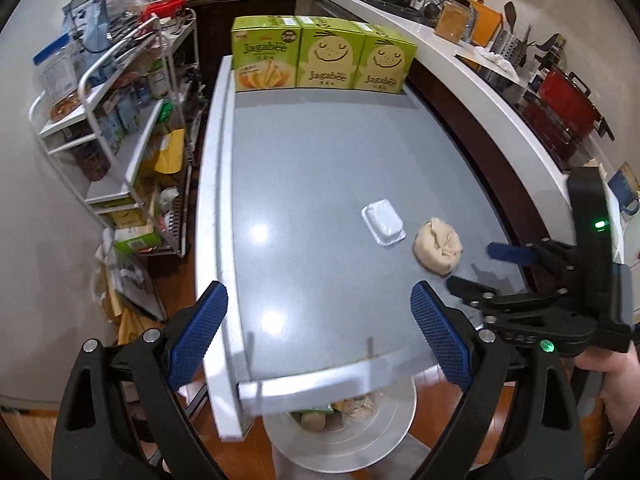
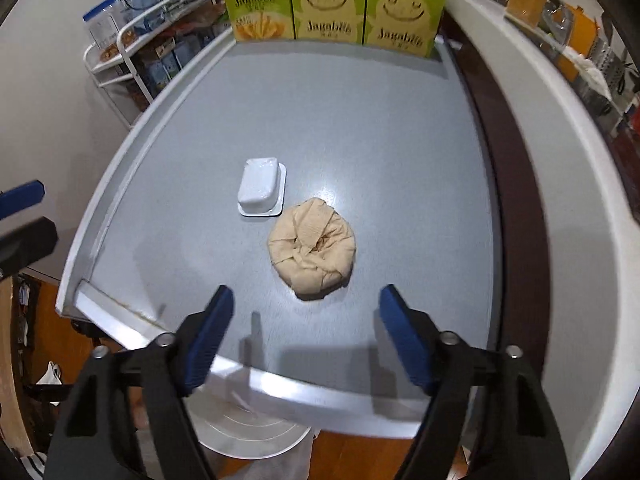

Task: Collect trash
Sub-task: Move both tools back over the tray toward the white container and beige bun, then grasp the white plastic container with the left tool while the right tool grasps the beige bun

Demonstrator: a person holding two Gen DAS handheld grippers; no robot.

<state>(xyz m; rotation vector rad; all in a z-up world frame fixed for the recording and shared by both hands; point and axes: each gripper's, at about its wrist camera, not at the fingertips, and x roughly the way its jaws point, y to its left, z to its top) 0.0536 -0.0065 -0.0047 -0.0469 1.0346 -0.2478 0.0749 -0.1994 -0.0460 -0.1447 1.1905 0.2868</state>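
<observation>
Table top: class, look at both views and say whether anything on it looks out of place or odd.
Two things stand out on the grey table: a crumpled beige paper wad and, just beside it, a small white plastic tub lying upside down. Both sit loose mid-table, unlike the three snack boxes lined up neatly along the far edge.

— On the table?
— Tub upside down near the middle; paper wad just right of the tub, nearer the front edge.
— Behind the tub?
— Three boxes along the far edge.
— Below?
— Bin under the front edge.
</observation>
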